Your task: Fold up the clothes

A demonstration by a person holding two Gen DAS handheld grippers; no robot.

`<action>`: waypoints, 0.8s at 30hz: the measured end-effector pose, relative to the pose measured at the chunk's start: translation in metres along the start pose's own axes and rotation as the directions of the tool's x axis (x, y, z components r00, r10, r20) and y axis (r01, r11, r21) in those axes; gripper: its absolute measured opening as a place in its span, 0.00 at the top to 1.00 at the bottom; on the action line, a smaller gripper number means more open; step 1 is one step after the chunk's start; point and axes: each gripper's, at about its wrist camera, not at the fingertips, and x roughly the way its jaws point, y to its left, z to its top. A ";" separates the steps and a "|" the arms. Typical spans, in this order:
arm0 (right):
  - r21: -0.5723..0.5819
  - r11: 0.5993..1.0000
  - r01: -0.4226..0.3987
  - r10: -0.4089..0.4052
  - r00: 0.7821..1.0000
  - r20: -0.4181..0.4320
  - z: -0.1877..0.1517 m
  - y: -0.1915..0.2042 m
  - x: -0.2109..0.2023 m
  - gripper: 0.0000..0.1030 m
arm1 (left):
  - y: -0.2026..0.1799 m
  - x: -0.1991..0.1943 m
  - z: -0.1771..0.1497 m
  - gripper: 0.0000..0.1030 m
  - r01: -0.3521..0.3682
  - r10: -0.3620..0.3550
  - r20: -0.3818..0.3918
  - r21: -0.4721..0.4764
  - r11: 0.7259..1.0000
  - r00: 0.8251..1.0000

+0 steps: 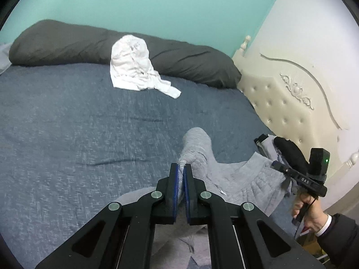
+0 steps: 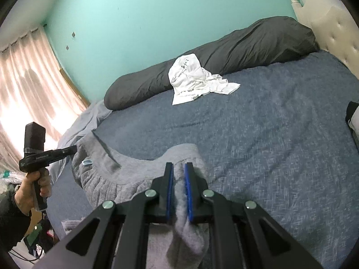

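Grey garment: fleecy grey garment (image 1: 242,174), soft and quilted-looking, with a ribbed band along one edge; it lies at the near edge of the bed (image 1: 78,123), partly lifted off it and strung between the two grippers.
Left gripper: left gripper (image 1: 181,168) is clamped on a bunched corner of the grey fabric, blue pads nearly together.
Right gripper: right gripper (image 2: 178,168) is pinched on another thick fold, cloth filling the narrow gap between its pads.
White garment: crumpled white garment (image 1: 132,67), thin and creased, leans against the pillow (image 1: 67,42), well apart from the grey one.
Progress: early, by my reading; the grey piece is only gripped and raised, no neat fold shows, and the white piece looks untouched.
Left to do: spread and fold grey, then white.
Surfaces: bed cover is blue, woven and flecked; pillow is dark grey and smooth; headboard (image 1: 280,103) is cream, tufted and carved.
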 end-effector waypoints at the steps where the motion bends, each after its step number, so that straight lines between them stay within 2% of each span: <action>1: -0.005 1.000 0.010 -0.010 1.000 -0.005 0.000 0.000 -0.001 0.91 | -0.002 -0.002 -0.003 0.96 0.002 -0.002 -0.003 -0.001 1.000 1.000; 3: -0.002 1.000 0.030 -0.030 0.999 -0.040 -0.003 -0.004 0.000 0.91 | -0.008 -0.002 -0.011 0.96 0.003 -0.003 -0.020 0.008 1.000 1.000; 6: 0.006 0.997 0.075 -0.073 0.987 -0.142 -0.019 -0.015 0.016 0.91 | -0.013 0.011 -0.031 0.96 0.004 -0.003 -0.065 0.015 1.000 0.998; 9: -0.013 0.993 0.121 -0.121 0.965 -0.233 -0.039 -0.020 0.032 0.91 | -0.013 0.027 -0.054 0.96 -0.002 0.002 -0.113 0.000 1.000 0.994; 12: 0.034 0.989 0.145 -0.127 0.940 -0.317 -0.061 -0.028 0.043 0.90 | -0.008 0.039 -0.071 0.96 -0.020 0.018 -0.157 -0.011 1.000 0.988; 13: 0.036 0.987 0.156 -0.135 0.930 -0.343 -0.066 -0.029 0.046 0.88 | -0.007 0.042 -0.077 0.96 -0.027 0.024 -0.169 -0.015 1.000 0.985; 18: 0.023 0.976 0.216 -0.187 0.888 -0.420 -0.075 -0.027 0.049 0.84 | -0.003 0.047 -0.089 0.95 -0.040 0.036 -0.206 -0.015 0.999 0.978; 21: 0.053 0.975 0.214 -0.175 0.898 -0.403 -0.067 -0.020 0.044 0.63 | -0.002 0.048 -0.093 0.95 -0.033 0.030 -0.219 -0.013 0.999 0.975; 22: 0.053 0.976 0.213 -0.175 0.900 -0.400 -0.065 -0.018 0.044 0.51 | -0.003 0.048 -0.094 0.95 -0.029 0.025 -0.224 -0.014 0.999 0.974; 23: 0.053 0.975 0.214 -0.176 0.900 -0.399 -0.063 -0.016 0.045 0.45 | -0.003 0.048 -0.096 0.95 -0.026 0.022 -0.232 -0.013 1.000 0.972; 24: 0.056 0.976 0.213 -0.174 0.901 -0.398 -0.061 -0.016 0.048 0.45 | -0.003 0.047 -0.098 0.95 -0.029 0.025 -0.236 -0.012 1.000 0.971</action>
